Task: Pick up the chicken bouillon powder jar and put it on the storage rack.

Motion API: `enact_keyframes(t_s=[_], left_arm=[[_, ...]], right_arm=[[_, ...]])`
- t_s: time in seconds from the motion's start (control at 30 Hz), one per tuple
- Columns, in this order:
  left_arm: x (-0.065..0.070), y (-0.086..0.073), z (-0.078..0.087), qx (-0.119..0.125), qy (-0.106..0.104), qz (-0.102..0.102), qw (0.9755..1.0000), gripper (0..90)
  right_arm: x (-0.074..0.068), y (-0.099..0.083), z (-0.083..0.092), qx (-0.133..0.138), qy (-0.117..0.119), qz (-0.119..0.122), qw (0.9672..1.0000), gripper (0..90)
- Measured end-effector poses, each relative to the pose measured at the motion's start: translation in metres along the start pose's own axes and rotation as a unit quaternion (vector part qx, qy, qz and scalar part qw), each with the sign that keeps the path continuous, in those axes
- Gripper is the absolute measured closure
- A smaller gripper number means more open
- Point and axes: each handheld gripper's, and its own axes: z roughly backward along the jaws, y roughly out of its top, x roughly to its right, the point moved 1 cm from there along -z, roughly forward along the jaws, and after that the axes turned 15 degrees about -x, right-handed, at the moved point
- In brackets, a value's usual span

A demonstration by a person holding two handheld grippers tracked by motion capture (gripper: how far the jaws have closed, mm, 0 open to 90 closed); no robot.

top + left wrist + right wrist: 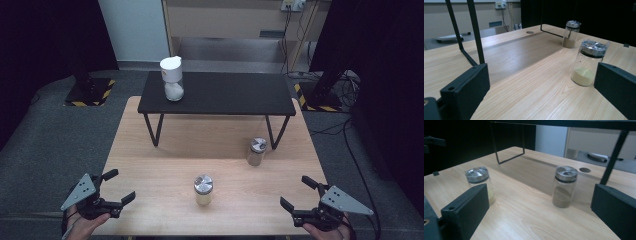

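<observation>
Glass, metal-capped and upright, the near jar (203,189) stood on the light wooden tabletop (150,150) between the two grippers, with its long axis vertical. It lay ahead of both and toward the middle of the near edge. From the left gripper (116,188) it sat forward and to the right; from the right gripper (298,192) it sat forward and to the left. The gap looked a little shorter on the left side, though not by much, so either hand could plausibly have gone for it.

Both pairs of jaws stood wide apart with nothing between them, resting low by the near corners of the tabletop, well apart from every jar.

The near jar was clear-walled with a shiny silver lid and held a shallow layer of pale yellow grains at the bottom, seen well in the left gripper view (589,63). A second jar (257,151) of the same build, holding a darker brown powder, stood farther back and to the right, near a leg of the black shelf (217,93); the right gripper view had it closer to centre (564,186), so that hand seemed better placed for it. On the shelf stood a taller white-capped container (172,79) with white contents.
</observation>
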Motion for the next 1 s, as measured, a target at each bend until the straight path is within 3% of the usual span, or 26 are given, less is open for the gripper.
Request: enact_keyframes(t_s=[0.5, 1.0], left_arm=[[0.0, 0.001, 0.0, -0.002, 0.0, -0.004, 1.0, 0.0], [0.0, 0.001, 0.0, -0.002, -0.001, -0.005, 1.0, 0.0]], right_arm=[[-0.008, 0.031, -0.03, -0.008, 0.055, 0.026, 0.9981, 3.0], [-0.02, 0.048, -0.069, -0.027, 0.102, 0.049, 0.9932, 3.5]])
